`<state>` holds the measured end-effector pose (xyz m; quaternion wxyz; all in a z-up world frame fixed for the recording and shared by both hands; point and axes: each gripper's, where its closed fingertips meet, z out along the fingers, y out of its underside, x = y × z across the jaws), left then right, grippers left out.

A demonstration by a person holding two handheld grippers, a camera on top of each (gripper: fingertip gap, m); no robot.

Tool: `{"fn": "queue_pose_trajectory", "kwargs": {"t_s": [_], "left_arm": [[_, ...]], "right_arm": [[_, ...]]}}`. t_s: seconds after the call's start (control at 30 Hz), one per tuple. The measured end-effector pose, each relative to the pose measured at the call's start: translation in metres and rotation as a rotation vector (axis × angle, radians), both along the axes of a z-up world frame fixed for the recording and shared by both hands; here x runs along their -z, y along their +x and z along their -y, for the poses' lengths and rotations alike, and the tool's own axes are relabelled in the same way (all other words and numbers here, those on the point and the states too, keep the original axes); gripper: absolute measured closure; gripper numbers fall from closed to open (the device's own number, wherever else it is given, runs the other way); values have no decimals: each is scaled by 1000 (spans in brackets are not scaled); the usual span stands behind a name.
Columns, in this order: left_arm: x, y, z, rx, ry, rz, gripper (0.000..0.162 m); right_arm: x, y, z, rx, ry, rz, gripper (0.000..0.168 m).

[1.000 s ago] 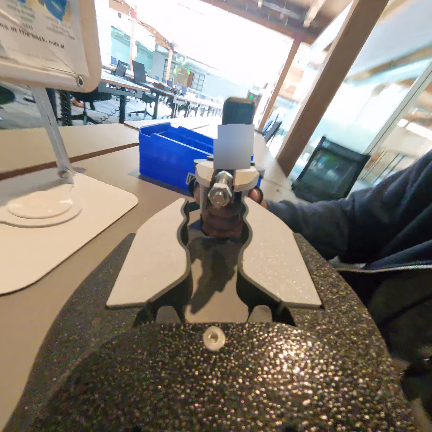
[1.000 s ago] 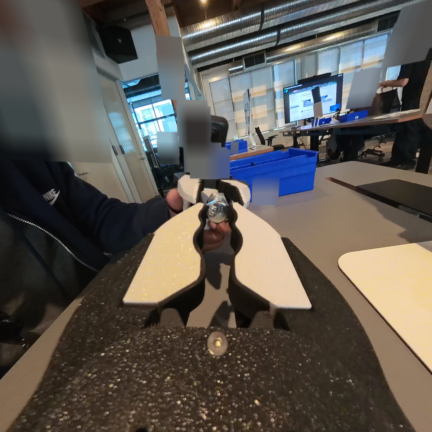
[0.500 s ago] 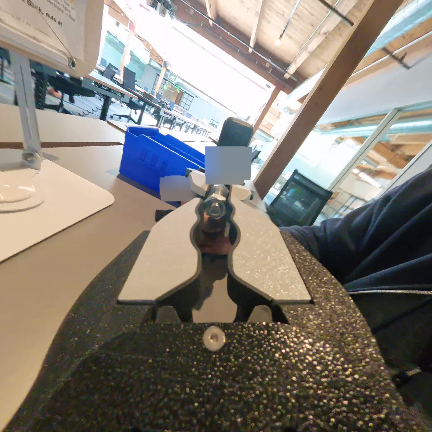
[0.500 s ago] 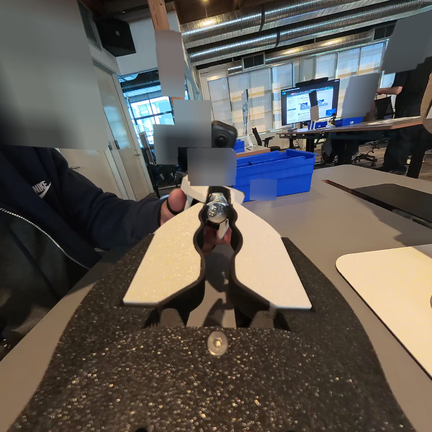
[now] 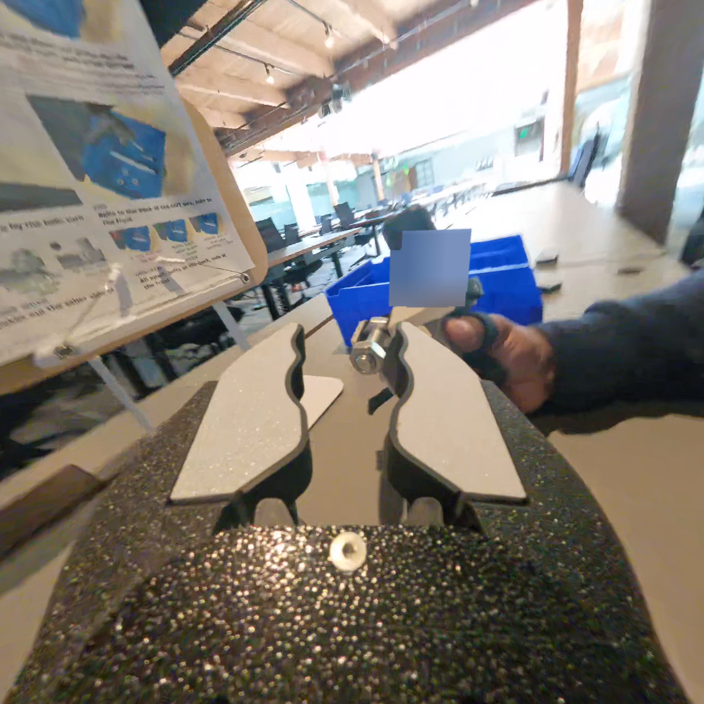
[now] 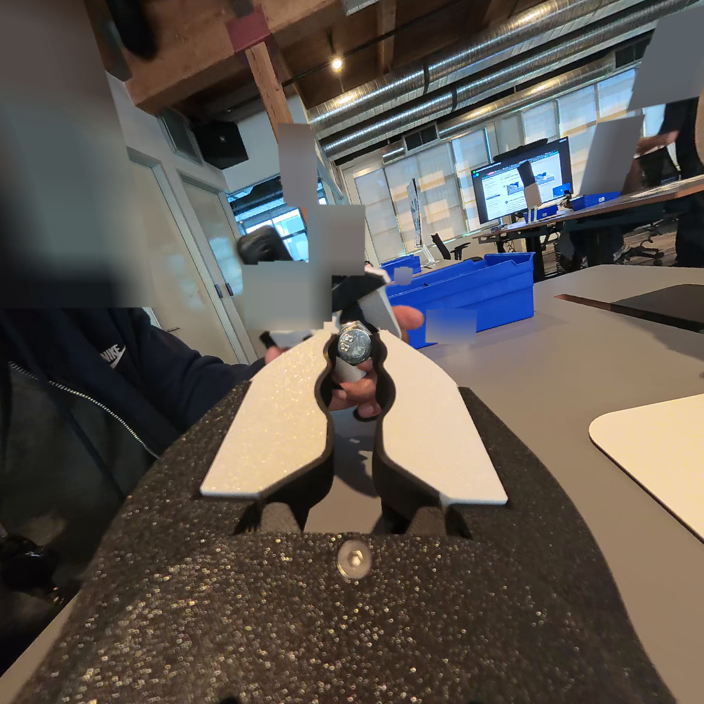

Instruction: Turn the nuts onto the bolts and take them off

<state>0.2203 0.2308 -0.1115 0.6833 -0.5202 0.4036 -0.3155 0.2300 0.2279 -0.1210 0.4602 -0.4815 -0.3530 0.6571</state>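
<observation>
Now bolt (image 6: 354, 347) clamped between right gripper (image 6: 354, 344) jaws.

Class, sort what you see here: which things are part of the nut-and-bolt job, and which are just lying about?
In the job:
- bolt, held in the right gripper
- nut on the bolt's end
- left gripper, open beside the nut

Lying about:
- blue bin
- instruction sheet on its stand
- white mat
- monitor
</observation>
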Motion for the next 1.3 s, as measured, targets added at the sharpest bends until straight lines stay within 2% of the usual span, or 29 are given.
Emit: {"fn": "queue_pose_trajectory", "kwargs": {"t_s": [0.17, 0.27, 0.33, 0.5, 0.53, 0.57, 0.67, 0.73, 0.8, 0.87, 0.9, 1.0, 1.2, 1.3], "left_arm": [[8, 0, -2, 206, -402, 144, 122], [9, 0, -3, 300, -579, 239, 124], [11, 0, -3, 322, -620, 260, 126], [17, 6, 2, 309, -574, 180, 129], [18, 7, 3, 307, -565, 169, 135], [18, 7, 2, 293, -544, 161, 144], [19, 7, 1, 201, -369, 72, 144], [20, 7, 0, 60, -101, -90, 144], [22, 6, -2, -121, 236, -296, 144], [18, 6, -2, -237, 434, -384, 144], [14, 7, 1, -226, 420, -334, 139], [2, 2, -1, -130, 179, -116, 124], [1, -1, -2, 213, -413, 208, 124], [5, 0, -2, 283, -556, 268, 125]], "right_arm": [[-1, 2, -2, 5, -2, -20, 152], [-1, 2, -3, 7, -1, -28, 152], [-1, 2, -3, 6, -4, -30, 152], [1, -1, -2, 3, 0, -10, 152], [2, -2, -2, 2, 1, -5, 152], [2, -2, -2, 0, 2, -2, 152], [2, -3, -2, -6, -5, -4, 152], [2, -2, -2, -11, -15, -10, 152], [2, -2, -3, -8, -21, -10, 152], [0, -1, -4, -8, -30, -27, 152], [-1, 0, -4, -6, -36, -36, 152], [-3, 2, -6, 2, -42, -50, 152], [-6, 6, -7, 18, -25, -69, 152], [-6, 6, -5, 26, -9, -67, 151]]}}
